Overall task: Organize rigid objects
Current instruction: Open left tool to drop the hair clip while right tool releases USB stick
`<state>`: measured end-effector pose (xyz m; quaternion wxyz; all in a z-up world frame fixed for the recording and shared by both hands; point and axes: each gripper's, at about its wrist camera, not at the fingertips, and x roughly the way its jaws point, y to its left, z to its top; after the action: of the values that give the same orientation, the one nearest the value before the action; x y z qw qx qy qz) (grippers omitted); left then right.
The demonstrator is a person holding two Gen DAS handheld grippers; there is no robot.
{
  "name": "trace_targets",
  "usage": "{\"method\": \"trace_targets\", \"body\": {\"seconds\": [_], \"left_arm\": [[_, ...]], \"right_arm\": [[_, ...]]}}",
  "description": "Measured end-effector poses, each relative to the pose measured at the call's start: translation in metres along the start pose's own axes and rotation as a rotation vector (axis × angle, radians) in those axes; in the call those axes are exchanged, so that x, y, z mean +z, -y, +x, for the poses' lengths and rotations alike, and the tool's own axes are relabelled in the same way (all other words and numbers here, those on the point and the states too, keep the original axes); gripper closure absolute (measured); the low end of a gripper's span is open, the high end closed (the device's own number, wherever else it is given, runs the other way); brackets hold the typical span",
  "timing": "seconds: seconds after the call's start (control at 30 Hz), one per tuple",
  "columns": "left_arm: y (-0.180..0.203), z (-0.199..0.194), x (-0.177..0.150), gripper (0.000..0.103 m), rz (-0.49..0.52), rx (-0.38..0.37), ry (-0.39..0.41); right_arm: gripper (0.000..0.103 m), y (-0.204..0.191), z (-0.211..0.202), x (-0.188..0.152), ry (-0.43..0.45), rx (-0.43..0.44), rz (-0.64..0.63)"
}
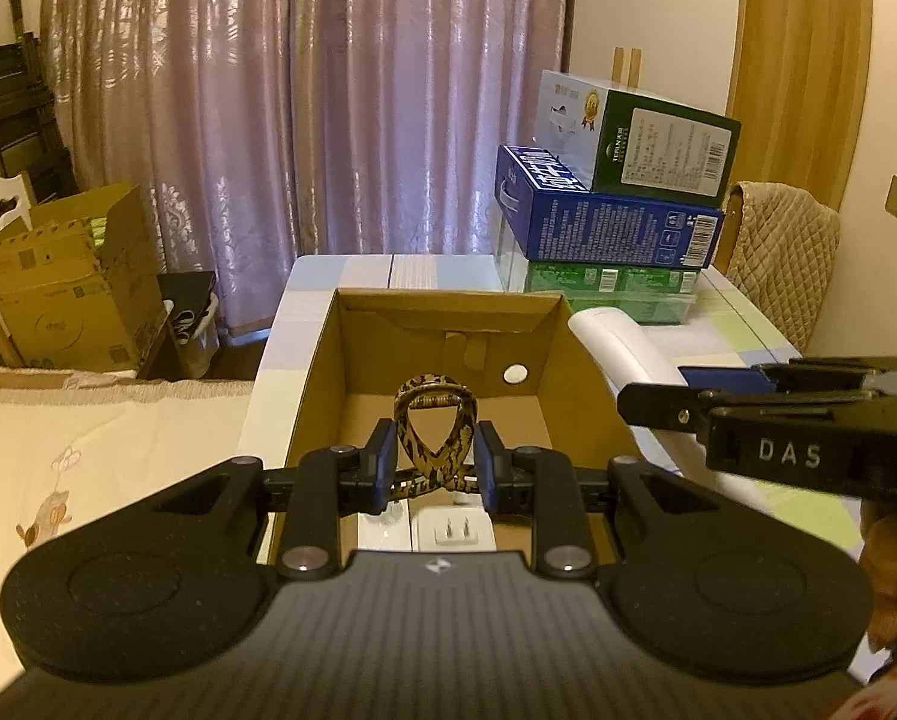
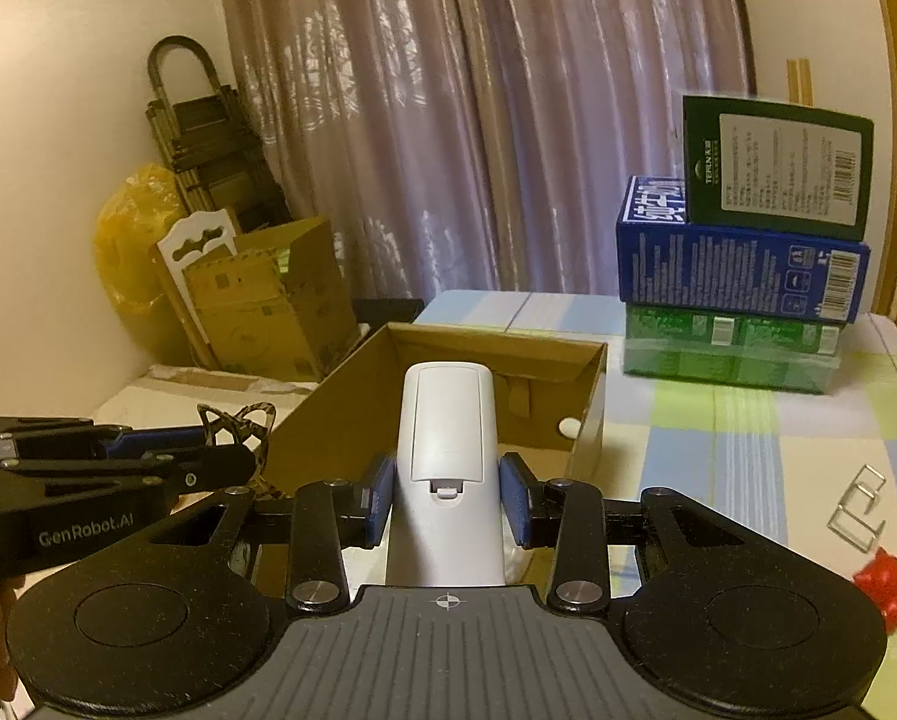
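My left gripper is shut on a leopard-patterned hair clip, held just above the open cardboard box. On the box floor below it lie a white plug adapter and a white charger. My right gripper is shut on a white remote, battery cover up, over the near right part of the same box. In the left wrist view the right gripper and the remote show at the box's right wall. The left gripper appears at the left of the right wrist view.
A stack of green, blue and dark green cartons stands at the table's back right. Metal clips and a red object lie on the checked cloth at right. A bed borders the table on the left; a padded chair stands behind.
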<state>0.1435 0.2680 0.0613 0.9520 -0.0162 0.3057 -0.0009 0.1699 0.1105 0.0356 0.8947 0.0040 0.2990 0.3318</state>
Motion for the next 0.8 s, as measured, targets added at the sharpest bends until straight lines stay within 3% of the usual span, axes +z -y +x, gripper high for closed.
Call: {"method": "trace_targets", "body": {"seconds": [0.3,0.8], "left_arm": [[-0.014,0.06,0.025,0.081,0.028,-0.02,-0.039],[-0.022,0.141,0.034,0.08,0.048,-0.025,-0.096]], "right_arm": [[0.068,0.027,0.058,0.028,-0.082,0.019,0.043],[0.068,0.045,0.113,0.034,-0.116,0.028,0.094]]}}
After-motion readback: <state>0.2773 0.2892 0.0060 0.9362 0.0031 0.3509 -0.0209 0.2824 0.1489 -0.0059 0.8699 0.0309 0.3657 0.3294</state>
